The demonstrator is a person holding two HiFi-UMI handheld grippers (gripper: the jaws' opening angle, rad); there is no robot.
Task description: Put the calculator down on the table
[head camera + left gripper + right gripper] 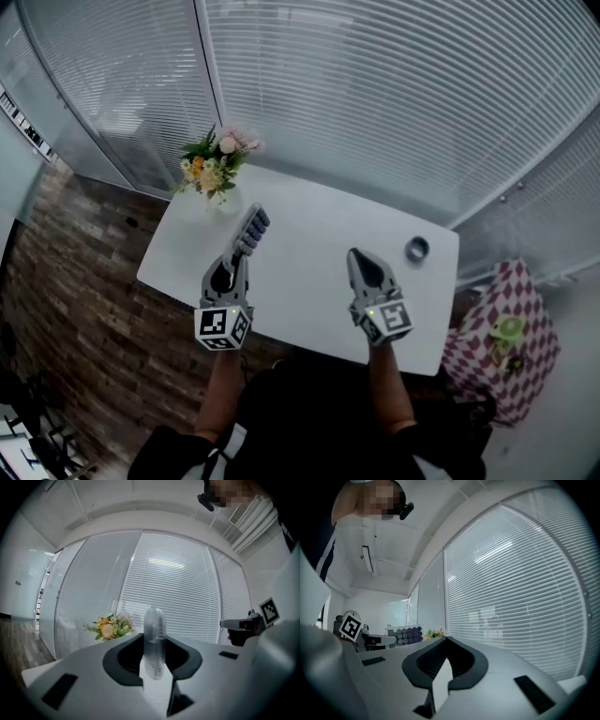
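Calculator (251,231), pinched edge-on in the left gripper (239,259), should be laid flat near the table's (314,220) far-left corner; right gripper (357,256) pressed together, empty.

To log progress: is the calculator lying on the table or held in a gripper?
Held, not lying. The left gripper is shut on the calculator, which stands on edge between its jaws.

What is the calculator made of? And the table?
The calculator looks like plastic: a pale, smooth casing with rows of dark round keys, maybe rubber. The table has a plain white, smooth, matte top, probably laminate or painted board; no grain shows.
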